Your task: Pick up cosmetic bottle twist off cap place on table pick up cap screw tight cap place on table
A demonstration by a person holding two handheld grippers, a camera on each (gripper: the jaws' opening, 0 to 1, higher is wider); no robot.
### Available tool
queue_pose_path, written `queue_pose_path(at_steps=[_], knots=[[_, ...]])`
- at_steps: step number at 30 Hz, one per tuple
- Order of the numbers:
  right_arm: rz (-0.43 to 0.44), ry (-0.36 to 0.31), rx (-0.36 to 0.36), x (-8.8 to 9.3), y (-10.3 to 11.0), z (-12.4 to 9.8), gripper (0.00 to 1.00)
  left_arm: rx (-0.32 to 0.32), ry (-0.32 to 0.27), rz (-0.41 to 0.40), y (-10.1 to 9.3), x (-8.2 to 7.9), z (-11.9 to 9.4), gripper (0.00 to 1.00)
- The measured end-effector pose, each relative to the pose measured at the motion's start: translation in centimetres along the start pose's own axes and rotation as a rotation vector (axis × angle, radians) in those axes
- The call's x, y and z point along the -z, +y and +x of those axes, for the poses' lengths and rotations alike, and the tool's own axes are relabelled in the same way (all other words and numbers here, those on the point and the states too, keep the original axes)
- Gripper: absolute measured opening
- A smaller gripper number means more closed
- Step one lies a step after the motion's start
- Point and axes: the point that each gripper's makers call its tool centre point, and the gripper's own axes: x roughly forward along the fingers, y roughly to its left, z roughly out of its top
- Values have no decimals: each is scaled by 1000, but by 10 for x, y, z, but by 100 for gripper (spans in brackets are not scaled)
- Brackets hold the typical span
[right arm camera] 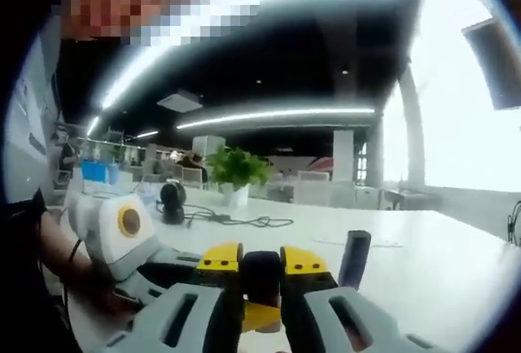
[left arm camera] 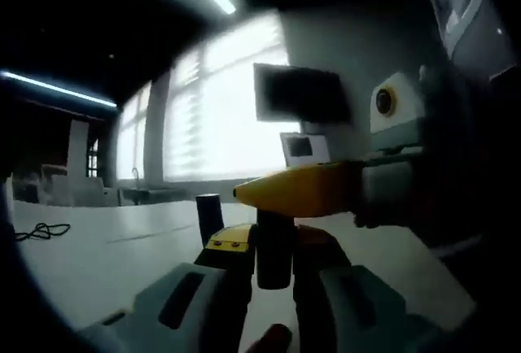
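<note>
Left gripper view.
- Left gripper (left arm camera: 274, 259): jaws rise from 6 o'clock, closed on a dark upright bottle (left arm camera: 274, 247) held between them, clear of the table.
- Right gripper (left arm camera: 313, 188): enters from 3 o'clock, its yellow jaws lying across the bottle's top, just above the left jaws. Whether they touch the neck or a cap cannot be told here.
- Dark cylinder (left arm camera: 209, 211): stands on the white table (left arm camera: 98, 255) at about 10 o'clock from the bottle, well apart from both grippers. Possibly another bottle or a cap; too dim to say.
- Cable (left arm camera: 42, 231): lies on the table at 9 o'clock.

Right gripper view.
- Right gripper (right arm camera: 261, 276): jaws rise from 6 o'clock, pinched on a dark rounded piece, the cap (right arm camera: 261, 278), judged to be the bottle's top.
- Left gripper (right arm camera: 122, 235): comes in from 8 o'clock, held by a hand.
- Dark cylinder (right arm camera: 355, 259): on the table at 3 o'clock from the jaws.
- Plant (right arm camera: 234, 172): at 12 o'clock, far back.

Progress, as judged: bottle picked up; both grippers set for a twist. Whether the cap is coming off or going back on cannot be told. Setting the bottle down remains.
</note>
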Motion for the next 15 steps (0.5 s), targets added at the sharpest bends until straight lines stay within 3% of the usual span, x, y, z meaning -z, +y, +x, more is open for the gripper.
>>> queue_pose_path(at_steps=[4, 10, 11, 14, 15], knots=[[16, -2, 2, -1, -1, 0, 11, 6, 0, -11, -2, 1, 1, 9], [26, 9, -8, 5, 3, 0, 11, -5, 32, 91, 3, 8, -1, 8], [32, 9, -9, 5, 4, 1, 11, 2, 27, 48, 3, 9, -2, 8], [28, 8, -7, 5, 4, 2, 11, -1, 24, 37, 7, 10, 0, 8], [31, 13, -7, 6, 3, 2, 11, -5, 28, -35, 6, 13, 0, 8]])
